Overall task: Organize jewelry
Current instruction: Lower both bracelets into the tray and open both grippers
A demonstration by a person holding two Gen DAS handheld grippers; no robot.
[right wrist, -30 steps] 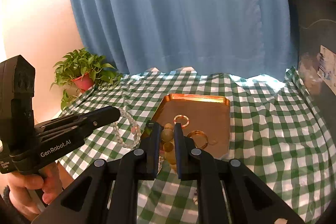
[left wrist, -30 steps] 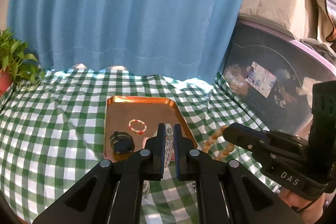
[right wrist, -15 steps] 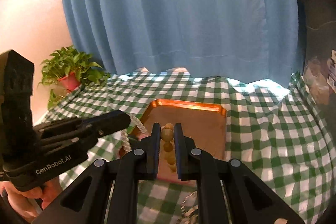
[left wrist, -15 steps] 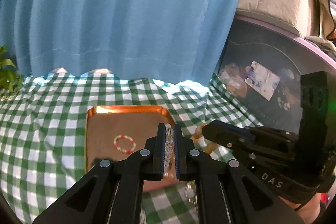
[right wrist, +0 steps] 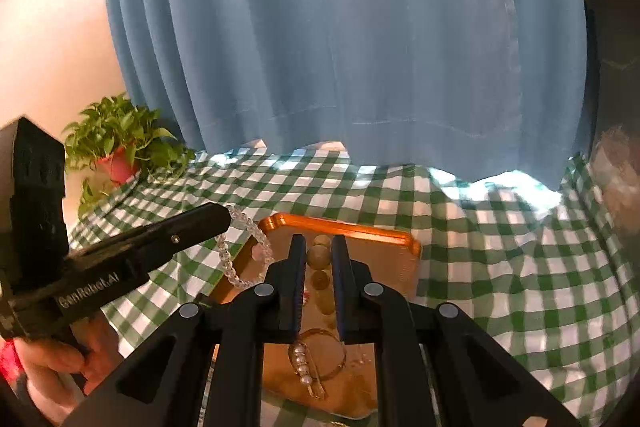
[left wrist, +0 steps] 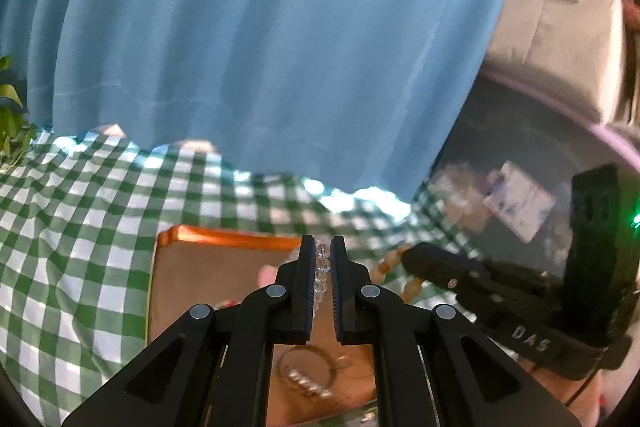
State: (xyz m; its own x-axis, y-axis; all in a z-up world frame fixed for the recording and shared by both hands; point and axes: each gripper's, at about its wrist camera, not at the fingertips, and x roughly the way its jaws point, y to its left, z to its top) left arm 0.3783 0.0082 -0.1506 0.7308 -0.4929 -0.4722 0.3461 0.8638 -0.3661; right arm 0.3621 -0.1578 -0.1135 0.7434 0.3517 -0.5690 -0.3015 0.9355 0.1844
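Note:
My left gripper [left wrist: 321, 251] is shut on a clear bead bracelet [left wrist: 321, 269]; in the right wrist view that bracelet [right wrist: 240, 251] hangs in a loop from the left gripper [right wrist: 224, 217] over the near left edge of the copper tray [right wrist: 408, 251]. My right gripper [right wrist: 319, 247] is shut on a brown bead bracelet [right wrist: 320, 259], which dangles above the tray; in the left wrist view those amber beads [left wrist: 390, 261] hang from the right gripper [left wrist: 408, 253] beside the tray [left wrist: 192, 267]. On the tray under the grippers lies a gold bangle with pearls [right wrist: 308, 363].
A green-and-white checked cloth [right wrist: 500, 267] covers the table. A blue curtain [right wrist: 340, 47] hangs behind it. A potted plant [right wrist: 116, 155] stands at the back left. At the right, a dark bin [left wrist: 520, 155] with a grey bag [left wrist: 560, 39] on top. A hand [right wrist: 60, 363] holds the left gripper.
Both grippers have moved forward and lower over the tray, each still carrying its bracelet. The tray now sits closer under them, and the bangle with pearls has come into view.

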